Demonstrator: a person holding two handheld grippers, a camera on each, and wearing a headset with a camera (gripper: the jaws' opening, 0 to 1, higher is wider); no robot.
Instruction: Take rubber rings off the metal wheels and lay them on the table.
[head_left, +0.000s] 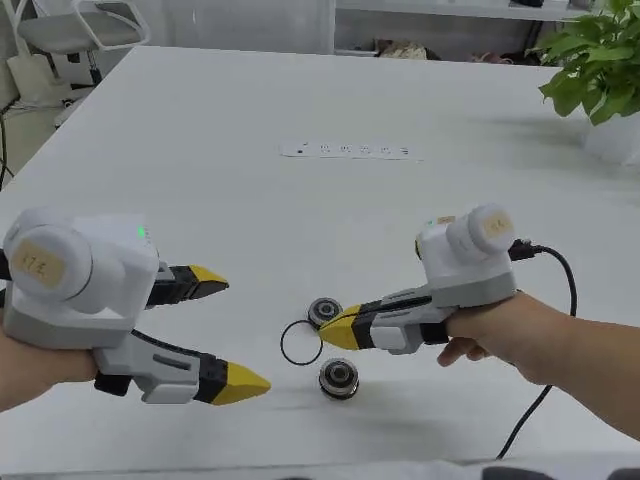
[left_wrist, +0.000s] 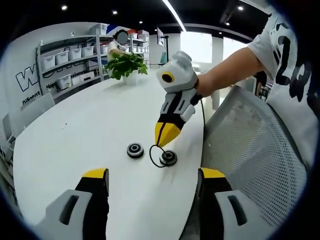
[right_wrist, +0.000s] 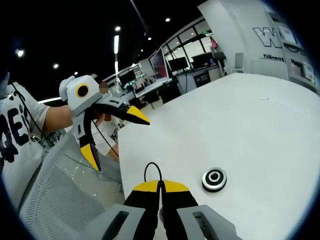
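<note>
Under everything, table (head_left: 300, 90): white and broad, and its sides run out of the head view.
Plant (head_left: 590, 60): green leaves at the far right corner, cut off by the frame.
Left gripper (head_left: 245, 333): hovers over the near left of the table with its yellow-tipped jaws spread wide and nothing between them. The hand holding it is clipped by the frame edge.
Right gripper (head_left: 328, 335): points left across the table between the two wheels, jaws pressed together and pinching the edge of the rubber ring. A hand covers its rear.
Socket strip (head_left: 345, 151): pale, set flat mid-table, too small to read.
Cable (head_left: 572, 285): black, loops from the back of the right gripper, passes behind the forearm and leaves at the bottom edge.
Far wheel (head_left: 324, 311): flat on the table, just beyond the right gripper's tips.
Near wheel (head_left: 339, 378): flat on the table, just on the person's side of those tips. Whether either wheel carries a ring is hard to tell from the dark rims.
Rubber ring (head_left: 283, 345): thin black loop, off the wheels and held at one edge. The rest of it reaches left between the wheels, low over the table.
</note>
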